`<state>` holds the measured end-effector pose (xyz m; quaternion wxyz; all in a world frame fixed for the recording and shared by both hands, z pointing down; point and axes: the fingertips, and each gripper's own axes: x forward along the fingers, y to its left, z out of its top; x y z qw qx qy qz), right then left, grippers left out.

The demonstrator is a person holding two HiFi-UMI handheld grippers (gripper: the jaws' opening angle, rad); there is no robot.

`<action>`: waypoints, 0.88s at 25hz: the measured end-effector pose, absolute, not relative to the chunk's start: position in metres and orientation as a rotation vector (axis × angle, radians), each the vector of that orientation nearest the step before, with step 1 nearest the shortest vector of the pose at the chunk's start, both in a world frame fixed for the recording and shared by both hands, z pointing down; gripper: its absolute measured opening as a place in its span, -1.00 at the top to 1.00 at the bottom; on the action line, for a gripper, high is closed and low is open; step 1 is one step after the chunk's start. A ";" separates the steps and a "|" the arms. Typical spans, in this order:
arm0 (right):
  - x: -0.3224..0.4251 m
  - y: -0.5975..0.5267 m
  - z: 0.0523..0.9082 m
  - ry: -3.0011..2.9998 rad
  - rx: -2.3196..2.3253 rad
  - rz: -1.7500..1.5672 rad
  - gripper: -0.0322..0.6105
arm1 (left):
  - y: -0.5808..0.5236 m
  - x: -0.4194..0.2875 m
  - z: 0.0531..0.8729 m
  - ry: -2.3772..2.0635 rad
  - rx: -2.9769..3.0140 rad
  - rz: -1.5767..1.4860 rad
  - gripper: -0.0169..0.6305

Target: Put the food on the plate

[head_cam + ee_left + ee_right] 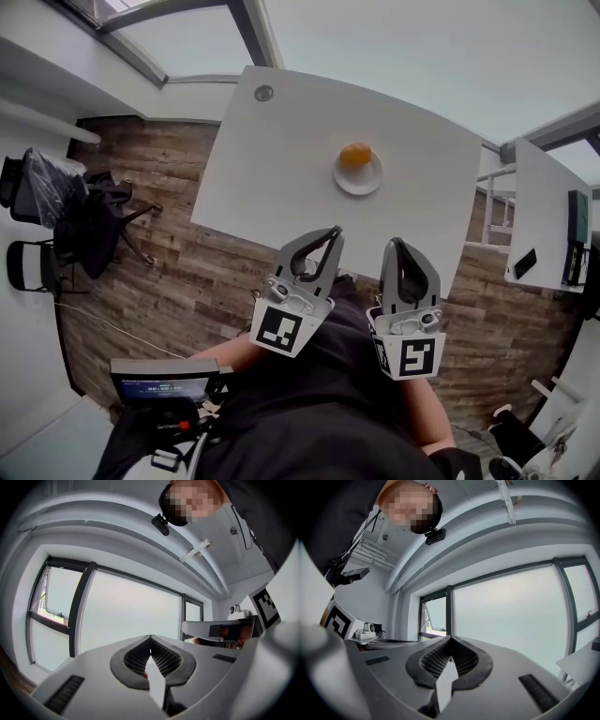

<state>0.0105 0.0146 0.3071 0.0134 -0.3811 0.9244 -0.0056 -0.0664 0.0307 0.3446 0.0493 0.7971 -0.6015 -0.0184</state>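
Food [355, 155]: a roundish orange piece with no clear long axis, already sitting on the small white plate [361, 191], toward its far rim. The plate is standing on the white bench [272, 150], well out from the near edge.

Left gripper [334, 232] and right gripper [393, 244] are both hanging back at the near edge of the bench, close to the person's body and side by side. The food is lying straight ahead of them, roughly between their lines and well apart from both. The left looks slightly nearer.

Fingers: the left gripper view is showing its fingers [136, 656] pressed together at the tips with nothing between them. The right gripper view is showing the same, with fingers [433, 660] meeting at the tips and empty. Both are pointing level toward the window.

Judgement: the task is reading as done, and no reach is looking necessary.
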 end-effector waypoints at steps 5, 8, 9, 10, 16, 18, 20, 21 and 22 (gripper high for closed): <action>0.015 0.017 0.308 2.874 -1.224 -0.013 0.88 | 0.033 -0.064 0.342 -1.836 2.453 -0.046 0.93; 0.017 0.019 0.309 2.872 -1.237 -0.006 0.88 | 0.034 -0.064 0.339 -1.852 2.473 -0.036 0.93; 0.017 0.019 0.309 2.871 -1.239 -0.004 0.88 | 0.035 -0.064 0.338 -1.857 2.479 -0.030 0.93; 0.017 0.020 0.309 2.872 -1.239 -0.001 0.88 | 0.035 -0.064 0.338 -1.862 2.481 -0.026 0.93; 0.012 0.020 0.309 2.881 -1.226 0.003 0.88 | 0.035 -0.064 0.330 -1.902 2.510 -0.036 0.93; 0.010 0.023 0.309 2.887 -1.222 0.001 0.88 | 0.039 -0.066 0.328 -1.919 2.508 -0.045 0.93; 0.009 0.024 0.309 2.884 -1.211 -0.003 0.88 | 0.041 -0.070 0.328 -1.941 2.488 -0.055 0.93; 0.008 0.022 0.310 2.885 -1.208 -0.003 0.88 | 0.040 -0.073 0.330 -1.948 2.472 -0.058 0.93; 0.007 0.021 0.311 2.889 -1.210 -0.002 0.88 | 0.038 -0.075 0.333 -1.951 2.454 -0.058 0.93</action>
